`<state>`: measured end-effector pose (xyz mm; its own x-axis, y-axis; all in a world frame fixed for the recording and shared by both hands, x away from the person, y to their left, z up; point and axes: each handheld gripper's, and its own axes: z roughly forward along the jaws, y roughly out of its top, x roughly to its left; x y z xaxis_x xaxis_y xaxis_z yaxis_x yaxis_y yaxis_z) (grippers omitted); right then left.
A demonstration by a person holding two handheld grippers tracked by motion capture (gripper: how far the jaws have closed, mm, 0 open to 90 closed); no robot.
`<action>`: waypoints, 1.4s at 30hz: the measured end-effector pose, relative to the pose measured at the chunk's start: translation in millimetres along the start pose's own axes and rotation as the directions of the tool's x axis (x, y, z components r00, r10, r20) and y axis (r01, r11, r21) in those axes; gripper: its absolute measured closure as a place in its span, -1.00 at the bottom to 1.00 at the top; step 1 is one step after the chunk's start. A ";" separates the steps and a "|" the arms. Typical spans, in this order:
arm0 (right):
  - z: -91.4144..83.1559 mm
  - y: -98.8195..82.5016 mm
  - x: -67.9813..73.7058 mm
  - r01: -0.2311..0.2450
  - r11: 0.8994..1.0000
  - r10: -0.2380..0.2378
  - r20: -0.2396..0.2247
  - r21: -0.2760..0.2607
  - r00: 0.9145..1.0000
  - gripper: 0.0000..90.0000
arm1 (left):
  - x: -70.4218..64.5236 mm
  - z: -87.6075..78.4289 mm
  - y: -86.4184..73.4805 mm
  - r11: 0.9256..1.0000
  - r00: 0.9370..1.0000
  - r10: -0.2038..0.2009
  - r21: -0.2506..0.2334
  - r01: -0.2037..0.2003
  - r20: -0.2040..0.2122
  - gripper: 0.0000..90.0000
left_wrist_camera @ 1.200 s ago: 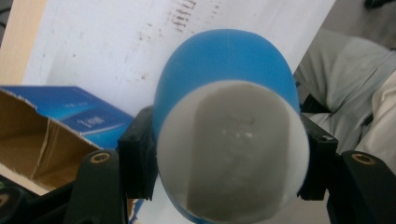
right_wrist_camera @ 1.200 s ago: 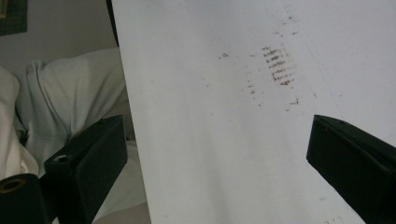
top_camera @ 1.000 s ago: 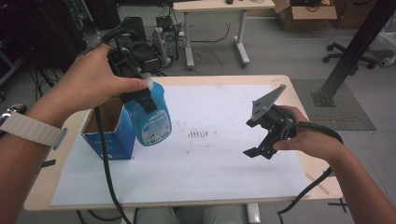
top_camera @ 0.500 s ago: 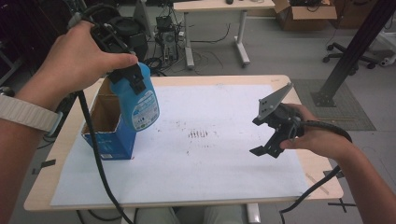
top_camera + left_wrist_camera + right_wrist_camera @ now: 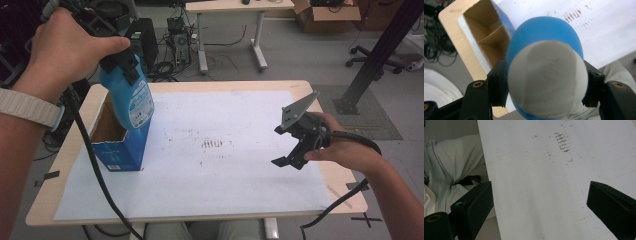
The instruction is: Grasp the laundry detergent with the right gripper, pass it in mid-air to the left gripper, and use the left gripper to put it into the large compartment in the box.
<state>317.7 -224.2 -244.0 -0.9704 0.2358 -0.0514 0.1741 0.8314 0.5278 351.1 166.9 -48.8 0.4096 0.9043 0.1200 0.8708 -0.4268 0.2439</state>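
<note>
At the table's left, the left gripper (image 5: 122,62) clamps a blue bottle (image 5: 131,102), partly lifted from its box (image 5: 117,150).
Removal looks nearly done; setting it down remains, and the right gripper (image 5: 295,145) waits open and empty.

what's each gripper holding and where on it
The left gripper clamps the blue bottle at its top end, beside the cap; its base sits in the blue box. The right gripper holds nothing.
</note>
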 end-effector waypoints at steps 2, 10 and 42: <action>0.4 0.2 0.0 0.001 1.000 -0.001 -0.001 -0.001 1.000 -0.84 | 5.7 0.0 -0.9 1.000 1.000 -0.029 0.003 0.029 -0.007 -0.16; 2.5 1.4 -0.9 0.012 1.000 -0.012 -0.007 0.005 1.000 -0.84 | 23.4 5.5 -3.4 0.993 0.993 -0.118 0.004 0.119 -0.015 -0.16; 13.7 -3.9 -9.2 -0.001 0.999 0.002 -0.038 0.034 0.999 -0.84 | 74.6 64.4 -1.8 0.957 0.953 -0.289 -0.015 0.289 -0.087 -0.16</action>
<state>328.3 -222.7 -257.2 -0.9757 0.2185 -0.0179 0.1807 0.8477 0.4988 397.6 235.4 -102.2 0.1153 0.9851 0.1277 0.9479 -0.1476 0.2823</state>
